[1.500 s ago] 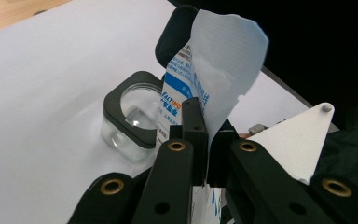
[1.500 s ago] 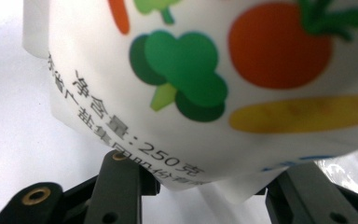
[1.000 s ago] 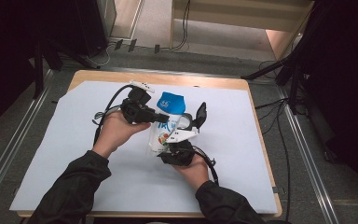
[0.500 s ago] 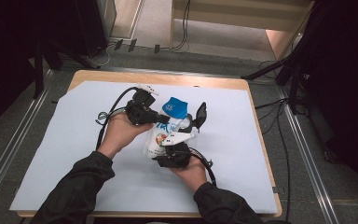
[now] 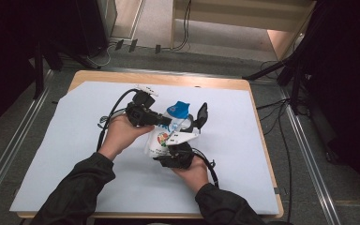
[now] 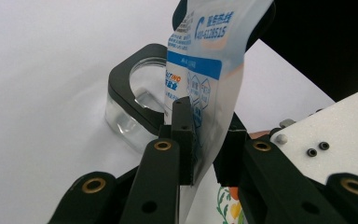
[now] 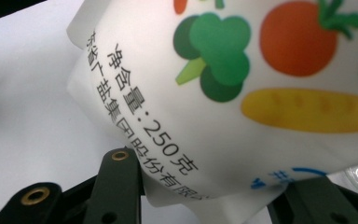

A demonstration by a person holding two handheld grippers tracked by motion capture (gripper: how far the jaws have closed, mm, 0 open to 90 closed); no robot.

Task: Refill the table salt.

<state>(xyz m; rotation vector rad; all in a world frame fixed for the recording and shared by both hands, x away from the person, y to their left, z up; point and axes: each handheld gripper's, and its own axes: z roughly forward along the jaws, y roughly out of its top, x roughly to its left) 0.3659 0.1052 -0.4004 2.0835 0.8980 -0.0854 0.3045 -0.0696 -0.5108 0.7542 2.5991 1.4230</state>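
Observation:
A white pouch (image 5: pixel 157 144) printed with vegetables, with a blue top (image 5: pixel 178 110), is held up over the white mat between both hands. My left gripper (image 5: pixel 168 123) comes in from the left. Its pads (image 6: pixel 182 140) are shut on the pouch's printed upper part (image 6: pixel 205 84), and the jaws have just been opening slightly with the film still between them. My right gripper (image 5: pixel 171 143) grips the pouch's bulging bottom (image 7: pixel 223 93) from the near side, a finger (image 7: pixel 119 182) on each side. Its jaws have just been closing a little.
A clear glass jar with a black collar (image 6: pixel 137 109) stands on the mat just behind the pouch. A black flap (image 5: pixel 201 115) rises to the right of the blue top. The white mat (image 5: pixel 75 154) covers most of the wooden table (image 5: pixel 262 140). Cables lie on the floor beyond.
The pouch's blue top has shifted slightly right and toward me in the high view. Both hands remain almost where they were.

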